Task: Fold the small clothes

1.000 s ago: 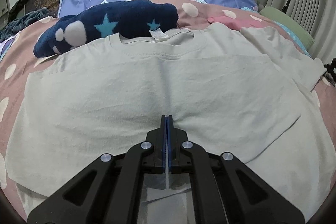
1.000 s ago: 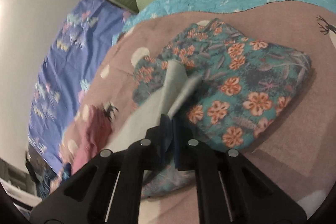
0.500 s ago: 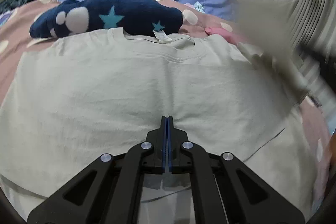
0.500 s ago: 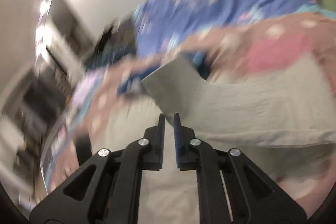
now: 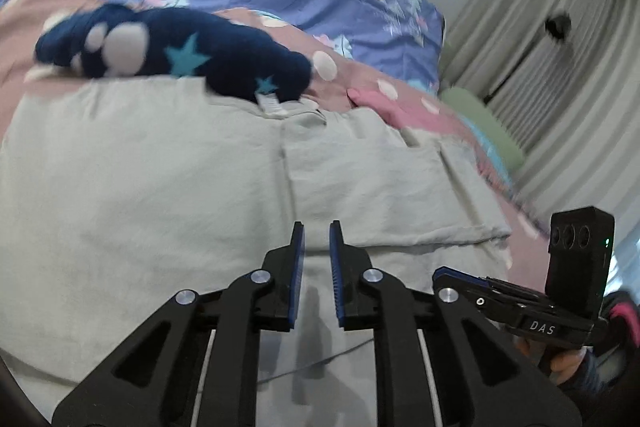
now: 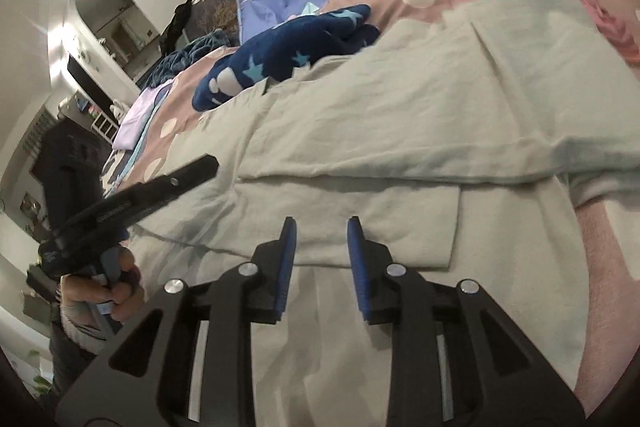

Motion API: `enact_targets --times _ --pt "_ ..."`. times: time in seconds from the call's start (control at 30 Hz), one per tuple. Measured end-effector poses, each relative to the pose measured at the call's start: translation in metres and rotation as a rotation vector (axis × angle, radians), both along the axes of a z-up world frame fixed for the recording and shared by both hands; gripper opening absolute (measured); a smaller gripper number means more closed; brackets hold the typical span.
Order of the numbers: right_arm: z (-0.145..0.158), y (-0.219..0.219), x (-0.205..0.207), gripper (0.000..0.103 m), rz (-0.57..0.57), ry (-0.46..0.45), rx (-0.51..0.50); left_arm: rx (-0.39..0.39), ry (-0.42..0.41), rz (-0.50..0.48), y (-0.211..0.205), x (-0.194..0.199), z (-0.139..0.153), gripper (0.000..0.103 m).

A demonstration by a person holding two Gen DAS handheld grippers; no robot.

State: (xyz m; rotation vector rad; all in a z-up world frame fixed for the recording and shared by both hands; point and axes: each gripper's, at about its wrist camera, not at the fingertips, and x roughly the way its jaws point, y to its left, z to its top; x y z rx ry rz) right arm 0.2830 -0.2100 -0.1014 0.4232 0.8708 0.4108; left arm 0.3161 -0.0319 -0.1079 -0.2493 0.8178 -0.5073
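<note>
left wrist view: the left gripper (image 5: pixel 317 241) hovers with jaws slightly spread, holding nothing, over the pale t-shirt (image 5: pixel 140 187) lying flat on the bed (image 5: pixel 380 99). its right side lies folded inward; the right gripper (image 6: pixel 321 241), jaws spread and empty, is nearer that fold. the near hem is hidden; far garments are blurred.

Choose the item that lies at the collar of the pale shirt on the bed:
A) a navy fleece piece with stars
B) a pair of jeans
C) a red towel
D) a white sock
A: the navy fleece piece with stars lies against the collar of the pale shirt.
</note>
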Motion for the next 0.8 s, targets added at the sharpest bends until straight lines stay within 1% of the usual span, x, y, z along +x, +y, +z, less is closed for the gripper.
enact_targets --times 0.07,0.1,0.13,0.23,0.27,0.3,0.33,0.4,0.43,0.5,0.53,0.6,0.63,0.7,0.73,0.77,0.8 --pt "-0.006 -0.006 0.0 0.022 -0.022 0.015 0.05 0.068 0.032 -0.035 -0.016 0.011 -0.003 0.016" --pt "-0.006 -0.009 -0.001 0.022 -0.027 0.019 0.07 0.11 0.059 -0.034 -0.024 0.02 -0.008 0.02" --pt "-0.006 -0.01 -0.001 0.022 -0.029 0.021 0.081 0.141 0.074 -0.017 -0.029 0.028 -0.011 0.021" --pt "-0.007 -0.011 -0.002 0.022 -0.033 0.018 0.091 0.16 0.076 0.001 -0.038 0.042 -0.01 0.02" --pt "-0.007 -0.012 -0.003 0.022 -0.037 0.015 0.094 0.164 0.077 0.001 -0.04 0.044 -0.008 0.019" --pt "-0.006 -0.013 -0.004 0.021 -0.041 0.012 0.096 0.169 0.075 0.0 -0.041 0.045 -0.006 0.007" --pt "-0.006 -0.015 -0.004 0.019 -0.049 0.012 0.099 0.181 0.066 0.001 -0.044 0.046 -0.003 0.0" --pt "-0.007 -0.018 -0.005 0.018 -0.07 0.011 0.107 0.153 0.041 -0.006 -0.044 0.045 0.009 0.0" --pt "-0.007 -0.022 -0.006 0.018 -0.088 0.01 0.114 0.154 0.02 0.0 -0.044 0.044 0.016 0.0" --pt "-0.008 -0.03 -0.008 0.018 -0.123 0.011 0.132 0.166 -0.061 0.011 -0.047 0.037 0.046 0.0" --pt "-0.009 -0.034 -0.008 0.018 -0.138 0.017 0.147 0.179 -0.087 0.016 -0.047 0.033 0.056 0.0" --pt "-0.012 -0.037 -0.006 0.017 -0.141 0.031 0.169 0.218 -0.162 0.019 -0.045 0.024 0.087 0.0" --pt "-0.012 -0.037 -0.007 0.017 -0.141 0.03 0.168 0.238 -0.183 0.009 -0.042 0.02 0.099 0.0" --pt "-0.011 -0.036 -0.008 0.017 -0.14 0.024 0.154 0.262 -0.17 -0.004 -0.037 0.017 0.104 0.0" --pt "-0.011 -0.035 -0.008 0.018 -0.139 0.022 0.148 0.279 -0.154 -0.002 -0.034 0.017 0.101 0.0" --pt "-0.011 -0.035 -0.008 0.018 -0.138 0.02 0.145 0.297 -0.127 -0.008 -0.032 0.018 0.092 0.0" --pt "-0.011 -0.035 -0.008 0.018 -0.138 0.02 0.147 0.297 -0.094 -0.024 -0.03 0.017 0.081 0.003"
